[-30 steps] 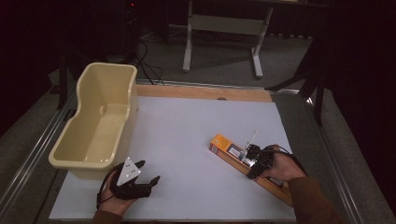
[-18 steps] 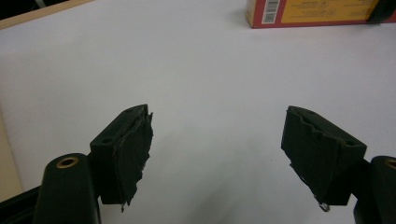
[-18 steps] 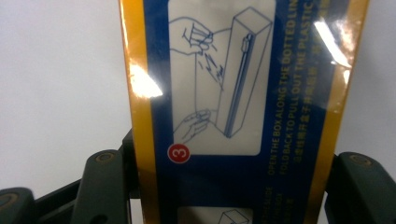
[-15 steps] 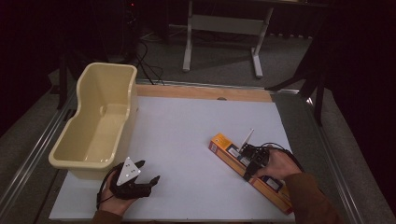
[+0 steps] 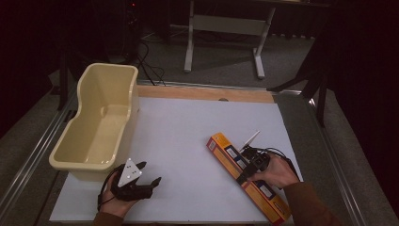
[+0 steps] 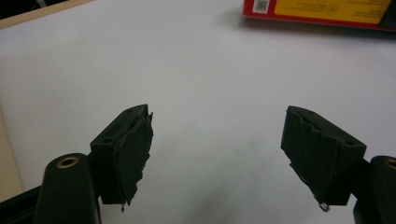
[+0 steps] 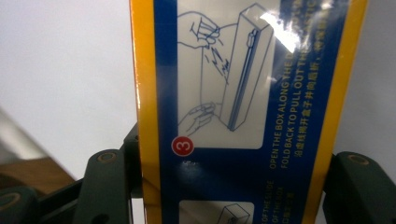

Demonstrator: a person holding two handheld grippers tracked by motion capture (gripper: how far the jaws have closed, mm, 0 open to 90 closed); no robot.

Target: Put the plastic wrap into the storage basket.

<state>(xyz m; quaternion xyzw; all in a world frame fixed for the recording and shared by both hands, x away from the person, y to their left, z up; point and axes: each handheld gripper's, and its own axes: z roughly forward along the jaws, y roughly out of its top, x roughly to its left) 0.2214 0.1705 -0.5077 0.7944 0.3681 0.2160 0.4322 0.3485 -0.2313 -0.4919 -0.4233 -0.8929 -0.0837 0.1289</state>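
Long glossy cardboard box (image 5: 244,176), seemingly clasped between right hand-held gripper (image 5: 252,165) jaws.

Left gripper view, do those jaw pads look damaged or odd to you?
Yes. Both pads on the left gripper look torn, with ragged, frayed edges instead of clean flat faces. The jaws stand wide apart over the bare white table, holding nothing.
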